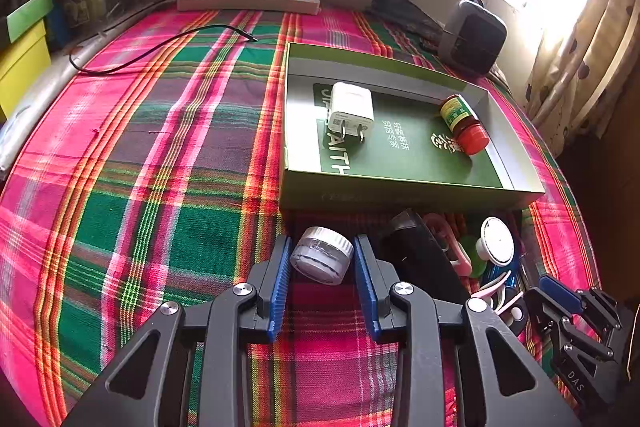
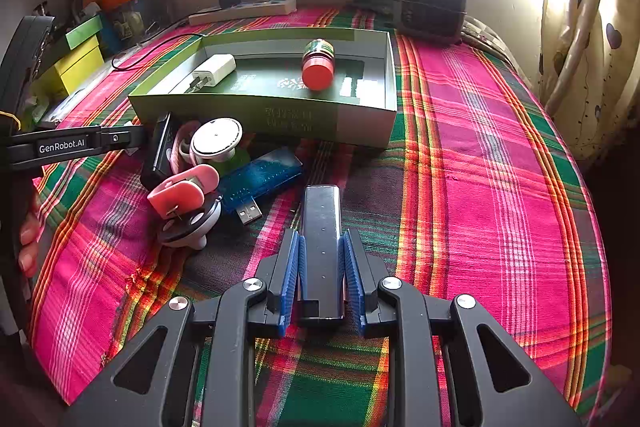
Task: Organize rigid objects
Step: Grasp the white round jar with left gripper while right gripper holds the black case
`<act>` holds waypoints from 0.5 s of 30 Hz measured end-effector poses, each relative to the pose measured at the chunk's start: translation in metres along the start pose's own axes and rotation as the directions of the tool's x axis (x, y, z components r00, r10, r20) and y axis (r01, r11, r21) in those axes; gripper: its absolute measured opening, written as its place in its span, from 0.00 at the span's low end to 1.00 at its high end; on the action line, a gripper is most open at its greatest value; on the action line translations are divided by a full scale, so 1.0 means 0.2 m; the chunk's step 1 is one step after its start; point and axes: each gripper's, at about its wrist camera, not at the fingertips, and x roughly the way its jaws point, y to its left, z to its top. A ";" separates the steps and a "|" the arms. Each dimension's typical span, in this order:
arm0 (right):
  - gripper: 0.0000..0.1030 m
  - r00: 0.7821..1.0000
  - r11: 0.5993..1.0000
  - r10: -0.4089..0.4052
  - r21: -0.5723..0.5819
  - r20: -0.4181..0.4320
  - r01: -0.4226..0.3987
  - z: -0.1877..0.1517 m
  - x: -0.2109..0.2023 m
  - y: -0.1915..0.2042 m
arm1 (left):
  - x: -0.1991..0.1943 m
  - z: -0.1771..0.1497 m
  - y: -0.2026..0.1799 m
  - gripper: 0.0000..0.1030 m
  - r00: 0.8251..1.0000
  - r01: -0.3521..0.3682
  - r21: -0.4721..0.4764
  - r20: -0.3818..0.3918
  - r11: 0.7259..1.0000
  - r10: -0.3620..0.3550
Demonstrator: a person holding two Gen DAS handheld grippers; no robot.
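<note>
A: Jar [image 1: 322, 254] in the left wrist view?
B: Small and round, tilted on the checked cloth [image 1: 160, 187], gripped between the left gripper [image 1: 322, 247] pads, just before the green box [image 1: 400, 187] holding a white charger [image 1: 351, 109] and a red-capped bottle [image 1: 464, 125].
A: Right wrist view?
B: The right gripper [image 2: 322, 255] is clamped on a dark metal bar [image 2: 322, 227], beside the clutter pile [image 2: 208, 171].

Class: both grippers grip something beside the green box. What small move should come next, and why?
Probably lift the left gripper with its small jar toward the green box: the charger and bottle already lie there.
</note>
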 end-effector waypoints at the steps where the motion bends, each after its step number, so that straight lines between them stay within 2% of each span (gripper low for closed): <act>1: 0.23 1.000 1.000 0.000 0.000 0.000 0.000 0.00 0.00 0.00 | 0.00 0.00 0.00 0.29 1.000 0.000 -0.001 -0.001 1.000 0.000; 15: 0.23 1.000 1.000 0.001 0.002 0.026 -0.001 0.01 -0.04 -0.01 | -0.07 0.01 0.01 0.29 1.000 -0.007 -0.002 0.020 1.000 0.007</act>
